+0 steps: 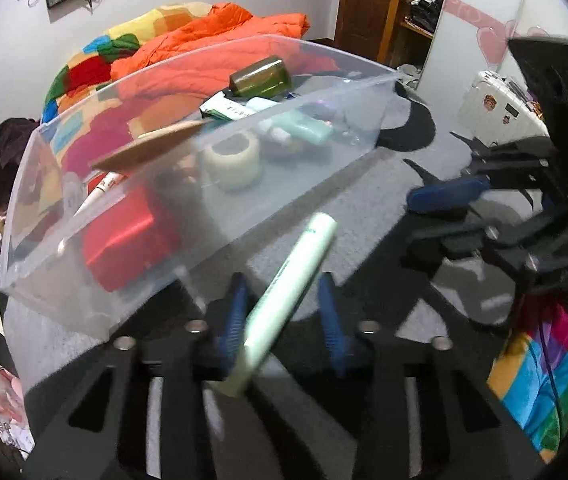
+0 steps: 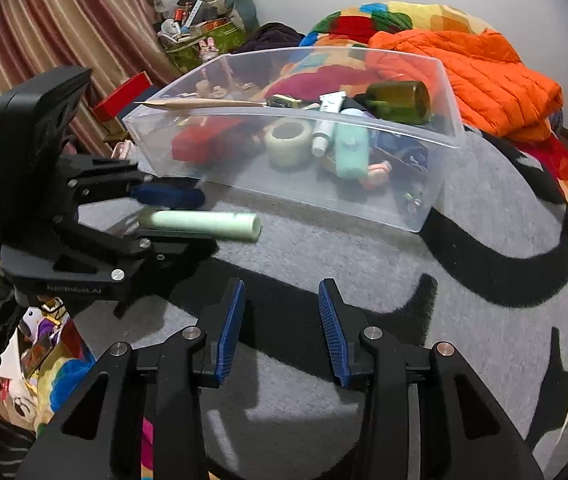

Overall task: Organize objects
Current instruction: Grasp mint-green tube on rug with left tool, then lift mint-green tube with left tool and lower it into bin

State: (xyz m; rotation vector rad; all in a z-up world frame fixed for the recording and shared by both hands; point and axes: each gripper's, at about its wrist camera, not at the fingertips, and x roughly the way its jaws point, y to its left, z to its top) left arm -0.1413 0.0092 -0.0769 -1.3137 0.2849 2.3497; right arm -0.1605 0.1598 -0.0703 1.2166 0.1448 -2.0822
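A pale green tube lies between the blue pads of my left gripper, tilted toward the clear plastic bin. The jaws stand wider than the tube, and I cannot tell whether they hold it. From the right wrist view the tube sits level in the left gripper, just in front of the bin. The bin holds a green bottle, a tape roll, a red box, a mint tube and a wooden stick. My right gripper is open and empty above the grey mat.
The bin stands on a grey and black felt mat laid over a bed. An orange quilt and a colourful blanket lie behind it. A white case stands at the right. Clutter and a striped curtain are at the left.
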